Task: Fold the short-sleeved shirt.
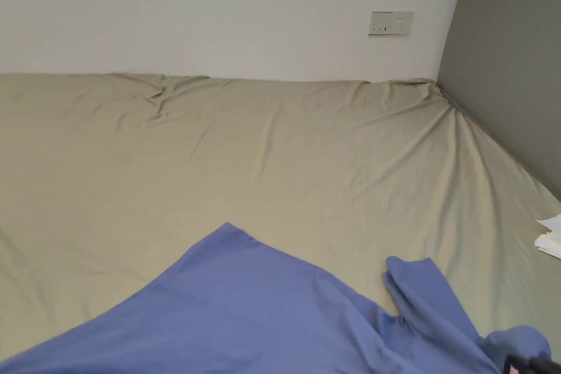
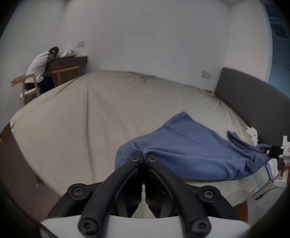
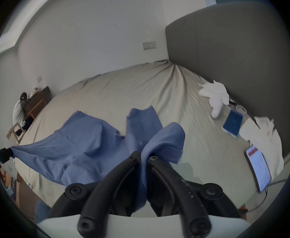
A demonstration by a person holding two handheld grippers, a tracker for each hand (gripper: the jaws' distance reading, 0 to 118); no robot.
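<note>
1. Nearest the lens in the left gripper view, the left gripper (image 2: 143, 155) has its jaws pressed together on a gathered edge of the blue shirt (image 2: 189, 147).
2. The right gripper (image 3: 143, 156) is likewise clamped on a bunched fold of shirt.
3. The shirt hangs stretched between them, its far corner and one sleeve (image 1: 422, 287) trailing onto the bed sheet (image 1: 274, 145), on the side away from the headboard (image 1: 509, 63).
4. Judged: keep both pinches level and taut, then lay the cloth flat well short of the headboard before folding.
</note>
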